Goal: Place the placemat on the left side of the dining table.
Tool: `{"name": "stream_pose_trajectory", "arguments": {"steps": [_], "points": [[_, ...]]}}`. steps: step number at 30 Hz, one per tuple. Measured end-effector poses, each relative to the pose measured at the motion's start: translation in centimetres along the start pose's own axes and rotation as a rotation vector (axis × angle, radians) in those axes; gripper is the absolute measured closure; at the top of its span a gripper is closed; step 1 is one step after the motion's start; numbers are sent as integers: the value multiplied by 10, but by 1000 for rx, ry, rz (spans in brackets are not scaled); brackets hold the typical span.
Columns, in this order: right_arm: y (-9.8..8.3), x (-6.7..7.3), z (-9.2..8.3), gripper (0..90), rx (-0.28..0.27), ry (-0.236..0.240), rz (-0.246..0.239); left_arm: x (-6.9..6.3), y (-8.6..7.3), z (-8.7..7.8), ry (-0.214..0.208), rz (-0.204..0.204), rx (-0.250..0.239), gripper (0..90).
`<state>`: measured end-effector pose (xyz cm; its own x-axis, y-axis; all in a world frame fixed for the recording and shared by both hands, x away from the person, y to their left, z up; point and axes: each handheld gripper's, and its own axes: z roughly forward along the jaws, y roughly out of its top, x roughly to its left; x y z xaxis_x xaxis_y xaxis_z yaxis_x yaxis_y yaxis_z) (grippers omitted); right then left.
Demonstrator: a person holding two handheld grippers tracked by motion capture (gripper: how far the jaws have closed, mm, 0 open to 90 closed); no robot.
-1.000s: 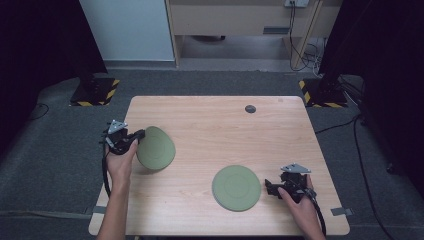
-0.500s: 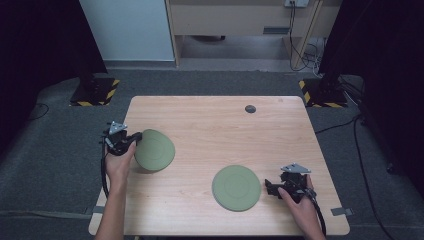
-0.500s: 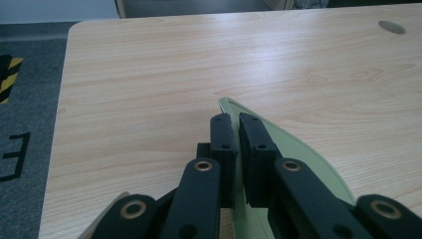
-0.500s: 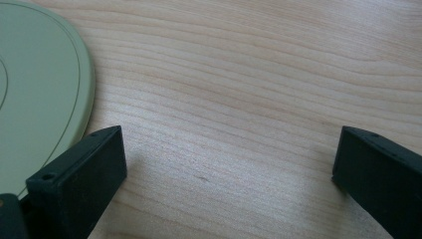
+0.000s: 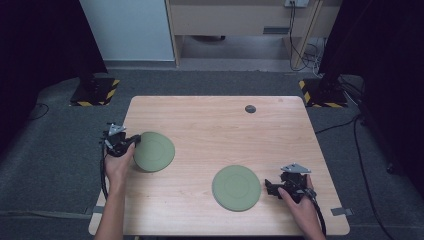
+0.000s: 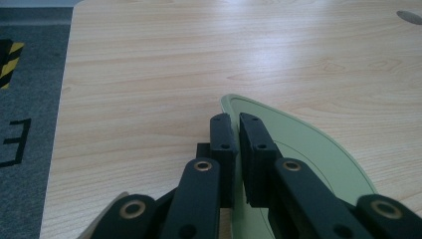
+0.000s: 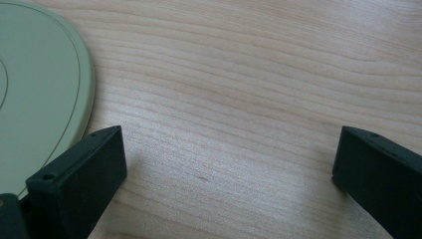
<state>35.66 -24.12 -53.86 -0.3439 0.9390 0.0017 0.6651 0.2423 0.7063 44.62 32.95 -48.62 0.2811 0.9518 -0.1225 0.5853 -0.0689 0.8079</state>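
Two round pale-green plates are on the wooden table [image 5: 200, 125]. My left gripper [image 5: 131, 142] is at the table's left edge, shut on the rim of the left plate [image 5: 155, 151]. In the left gripper view the black jaws [image 6: 237, 144] pinch that rim from both sides, and the left plate [image 6: 308, 154] slopes away to the right, just above the wood. The second plate [image 5: 236, 187] lies flat at the front right. My right gripper [image 5: 269, 188] rests beside its right rim, open. In the right gripper view the wide-apart jaws [image 7: 224, 164] have only wood between them, with the second plate [image 7: 35, 99] at the left.
A small dark disc [image 5: 250, 108] lies near the table's far edge, also seen in the left gripper view [image 6: 410, 16]. Yellow-and-black striped stand bases [image 5: 95, 92] [image 5: 320, 95] sit on the grey floor beyond both far corners. Bare wood lies between the plates.
My left gripper has sunk a little with the plate, which now lies lower and flatter over the table. The right gripper and its plate have stayed still.
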Motion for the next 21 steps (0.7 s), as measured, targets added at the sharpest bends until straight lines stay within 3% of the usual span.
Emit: {"name": "stream_pose_trajectory", "arguments": {"steps": [9, 21], "points": [[0, 0, 0, 9, 0, 0, 0, 3, -3, 2, 9, -2, 2, 846], [0, 0, 0, 9, 0, 0, 0, 1, -6, 5, 46, 35, 9, 841]]}}
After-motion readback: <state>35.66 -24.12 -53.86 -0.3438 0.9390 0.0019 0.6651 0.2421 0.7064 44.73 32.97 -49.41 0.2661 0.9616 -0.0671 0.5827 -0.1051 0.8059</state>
